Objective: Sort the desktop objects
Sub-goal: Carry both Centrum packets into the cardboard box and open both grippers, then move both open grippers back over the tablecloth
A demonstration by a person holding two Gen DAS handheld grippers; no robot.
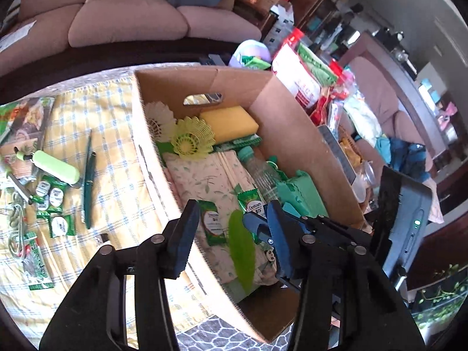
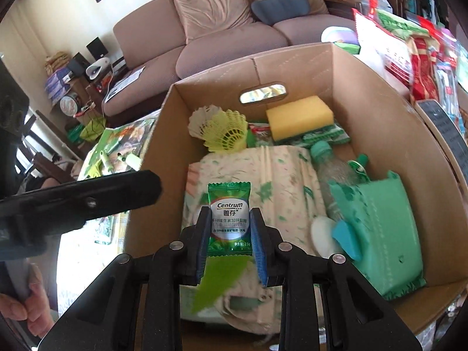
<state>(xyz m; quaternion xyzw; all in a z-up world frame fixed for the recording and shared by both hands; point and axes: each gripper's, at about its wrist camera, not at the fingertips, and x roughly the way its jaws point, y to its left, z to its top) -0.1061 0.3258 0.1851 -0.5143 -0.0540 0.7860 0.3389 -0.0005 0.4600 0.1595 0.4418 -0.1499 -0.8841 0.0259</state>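
A cardboard box (image 1: 163,158) (image 2: 380,93) stands on the checked tablecloth (image 1: 117,161). In it lie shuttlecocks (image 2: 225,130), a yellow sponge (image 2: 298,117), a floral cloth (image 2: 278,181), a clear bottle (image 2: 336,172) and a green pouch (image 2: 383,225). My right gripper (image 2: 229,228) is shut on a green Centrum packet (image 2: 229,219) above the cloth inside the box; it also shows in the left wrist view (image 1: 260,222). My left gripper (image 1: 234,231) is open and empty over the box's near left wall. Another packet (image 1: 212,222) lies on the cloth.
Left of the box on the cloth lie several Centrum packets (image 1: 54,196), two dark pens (image 1: 89,181), a light green case (image 1: 57,165) and a magazine (image 1: 26,117). Snack bags (image 1: 304,79) crowd the box's right side. A sofa (image 2: 234,29) stands behind.
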